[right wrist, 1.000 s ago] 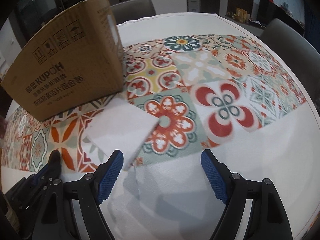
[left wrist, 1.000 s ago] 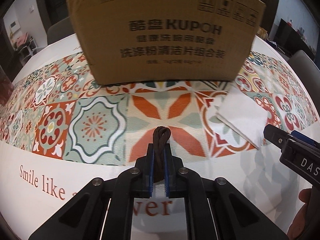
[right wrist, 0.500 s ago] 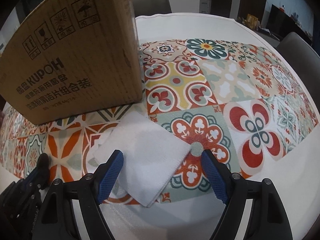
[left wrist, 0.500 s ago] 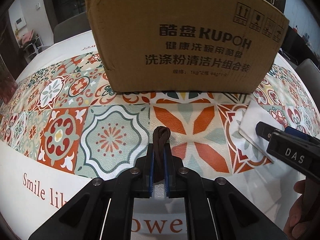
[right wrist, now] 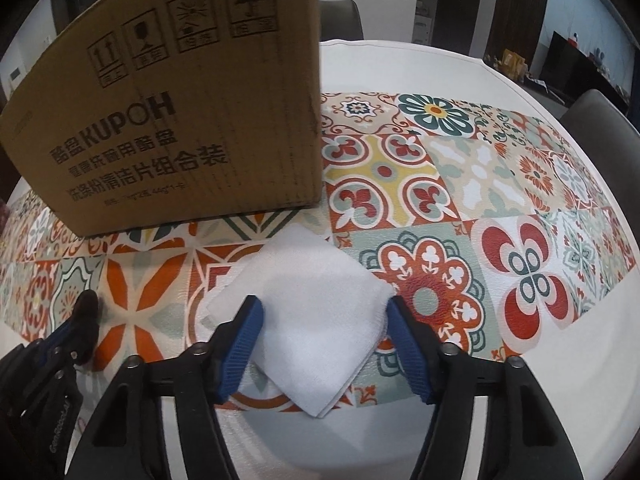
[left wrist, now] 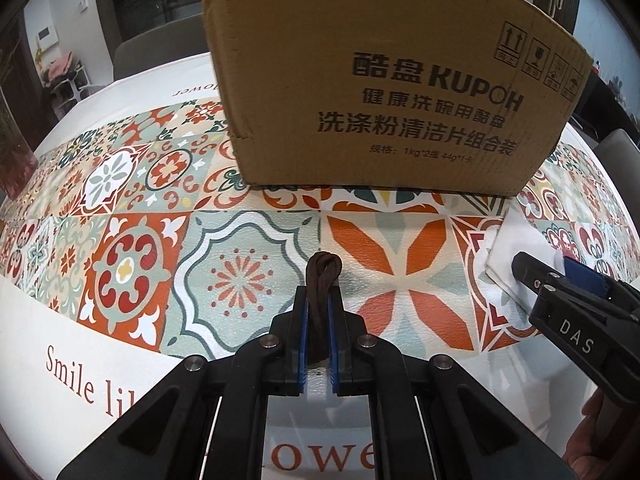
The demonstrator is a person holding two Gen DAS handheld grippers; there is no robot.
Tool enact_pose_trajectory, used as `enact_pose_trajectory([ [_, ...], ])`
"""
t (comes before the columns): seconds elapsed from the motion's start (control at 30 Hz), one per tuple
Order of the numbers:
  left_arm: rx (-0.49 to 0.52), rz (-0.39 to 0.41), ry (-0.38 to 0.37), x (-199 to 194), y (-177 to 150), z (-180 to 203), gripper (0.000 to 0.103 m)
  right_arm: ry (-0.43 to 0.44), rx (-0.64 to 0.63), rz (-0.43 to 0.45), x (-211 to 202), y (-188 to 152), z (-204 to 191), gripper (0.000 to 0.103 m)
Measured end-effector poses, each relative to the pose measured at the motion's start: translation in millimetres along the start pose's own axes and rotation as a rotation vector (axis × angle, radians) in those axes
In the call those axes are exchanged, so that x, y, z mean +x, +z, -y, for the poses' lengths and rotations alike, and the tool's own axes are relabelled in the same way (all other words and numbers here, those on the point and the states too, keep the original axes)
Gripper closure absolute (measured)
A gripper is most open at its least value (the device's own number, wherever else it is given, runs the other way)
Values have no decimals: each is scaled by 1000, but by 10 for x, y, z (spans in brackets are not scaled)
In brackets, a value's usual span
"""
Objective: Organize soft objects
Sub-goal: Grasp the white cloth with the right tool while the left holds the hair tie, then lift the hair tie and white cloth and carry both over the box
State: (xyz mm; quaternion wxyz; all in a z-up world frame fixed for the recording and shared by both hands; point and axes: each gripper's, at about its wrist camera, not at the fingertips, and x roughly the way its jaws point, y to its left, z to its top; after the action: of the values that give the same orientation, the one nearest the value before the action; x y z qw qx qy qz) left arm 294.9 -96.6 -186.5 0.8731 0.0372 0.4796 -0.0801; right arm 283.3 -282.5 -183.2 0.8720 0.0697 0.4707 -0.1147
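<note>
Both tongs tilt down over the desk (right wrist: 560, 360). Left tongs (left wrist: 319, 312) grip a brown cord (left wrist: 322, 280); right tongs (right wrist: 322, 344) – just closing, not yet pressing – straddle a folded white cloth (right wrist: 316, 320) near the box (right wrist: 180, 120).

We read "KUPOH" with Chinese characters, "1kg*2", "44g*1" and four handling symbols on the cardboard box (left wrist: 380, 92). The tabletop cloth (left wrist: 60, 392) bears "Smile li" and "owe". The right tongs (left wrist: 560, 276) carry "DAS".
</note>
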Motion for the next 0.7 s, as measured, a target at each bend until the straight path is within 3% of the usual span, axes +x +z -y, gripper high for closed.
enact_pose_trajectory([
  [0.07,-13,-7,-4,0,-3,-40,93,-1,-15,4,-30,-13,-67,59],
  [0.13,-28,-15,-7,-12,-12,-70,93,15,-28,4,-47,-22,-145,85],
  [0.17,-35,-20,-10,-15,-14,-90,93,18,-33,2,-60,-28,-183,90],
  [0.7,-46,20,-10,-477,-136,-169,93,36,-9,-22,-469,-303,-275,91],
])
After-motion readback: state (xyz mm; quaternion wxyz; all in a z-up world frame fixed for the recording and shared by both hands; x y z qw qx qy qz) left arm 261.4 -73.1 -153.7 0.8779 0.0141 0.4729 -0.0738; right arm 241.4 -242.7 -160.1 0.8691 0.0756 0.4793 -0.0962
